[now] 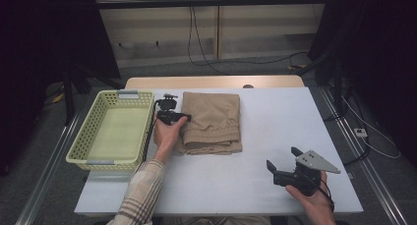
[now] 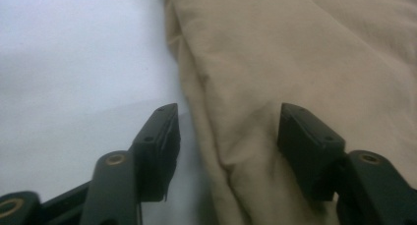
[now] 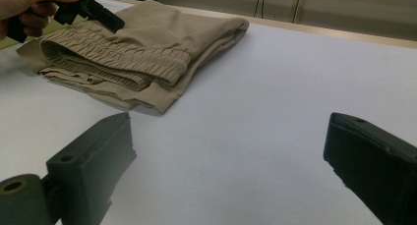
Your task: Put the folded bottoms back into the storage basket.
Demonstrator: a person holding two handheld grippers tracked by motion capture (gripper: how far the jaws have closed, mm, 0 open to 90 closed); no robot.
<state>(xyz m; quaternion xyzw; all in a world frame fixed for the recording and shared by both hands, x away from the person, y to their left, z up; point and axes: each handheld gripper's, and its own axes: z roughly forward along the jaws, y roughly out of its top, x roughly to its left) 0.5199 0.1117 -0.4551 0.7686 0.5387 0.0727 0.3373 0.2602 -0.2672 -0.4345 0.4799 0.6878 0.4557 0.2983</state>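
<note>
A folded tan garment (image 1: 214,119) with an elastic waistband lies in the middle of the white table (image 1: 275,122). My left gripper (image 1: 186,118) is at the garment's left edge. In the left gripper view it (image 2: 228,146) is open, one jaw over bare table and the other over the tan cloth (image 2: 305,53), with the folded edge between them. My right gripper (image 1: 282,157) is held near the front right of the table, open wide with nothing between its jaws. In the right gripper view it (image 3: 228,156) faces the garment (image 3: 147,43) across bare table, and the left gripper (image 3: 105,18) rests on the cloth.
A yellow-green plastic basket (image 1: 86,129) with nothing visible in it stands at the table's left side, beside the left hand. A wooden strip (image 1: 211,81) runs along the far table edge. Cables hang on the wall behind.
</note>
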